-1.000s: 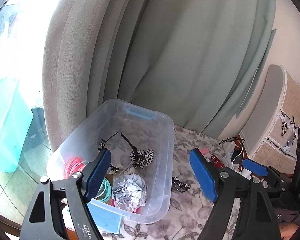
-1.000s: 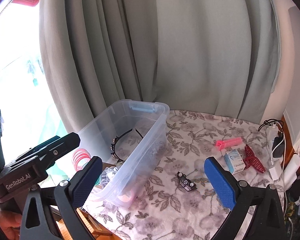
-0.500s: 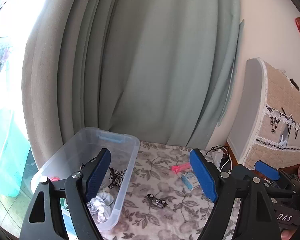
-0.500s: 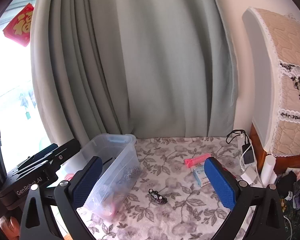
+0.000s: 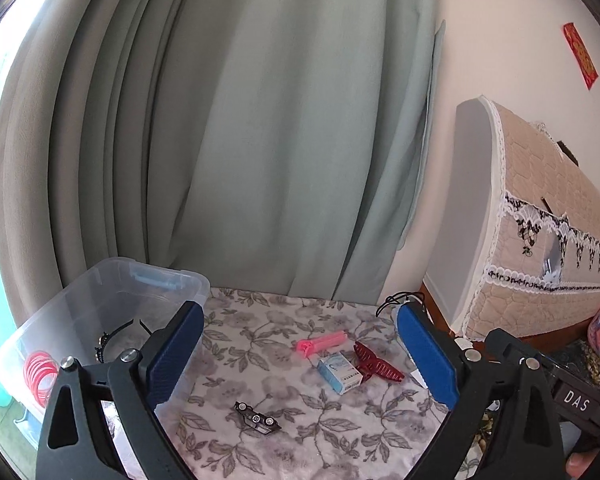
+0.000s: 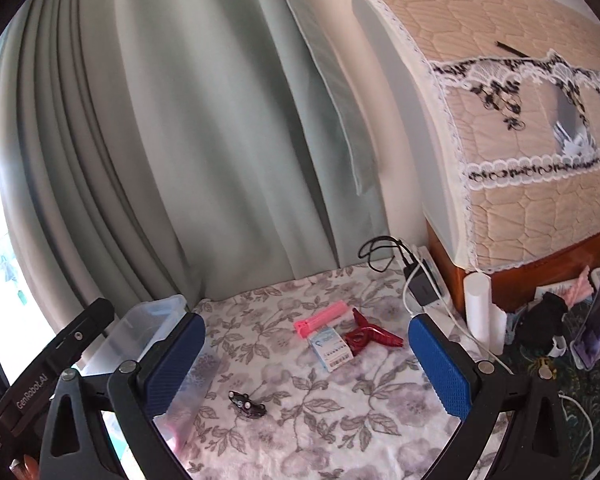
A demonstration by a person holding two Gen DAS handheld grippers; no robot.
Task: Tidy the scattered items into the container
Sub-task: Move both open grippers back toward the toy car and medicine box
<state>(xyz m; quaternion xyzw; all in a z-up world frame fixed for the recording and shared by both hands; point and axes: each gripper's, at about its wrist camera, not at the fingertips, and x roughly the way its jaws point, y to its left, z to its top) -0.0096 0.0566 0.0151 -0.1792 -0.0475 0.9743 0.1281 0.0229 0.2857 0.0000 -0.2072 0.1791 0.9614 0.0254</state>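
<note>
Hovering w/ both tongs [image 5: 300, 360] [image 6: 306, 364] apart, empty; clip [image 5: 257, 417] on cloth [image 5: 340, 440].

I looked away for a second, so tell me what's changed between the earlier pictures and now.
Both open grippers, left and right, pulled back from the clear plastic bin and swung right toward the loose items. Nothing was grasped or released. The black hair clip, pink roller, small blue box and red claw clip lie where they were on the floral cloth.

Both the left gripper [image 5: 300, 356] and the right gripper [image 6: 306, 364] hover with jaws spread wide, holding nothing.
</note>
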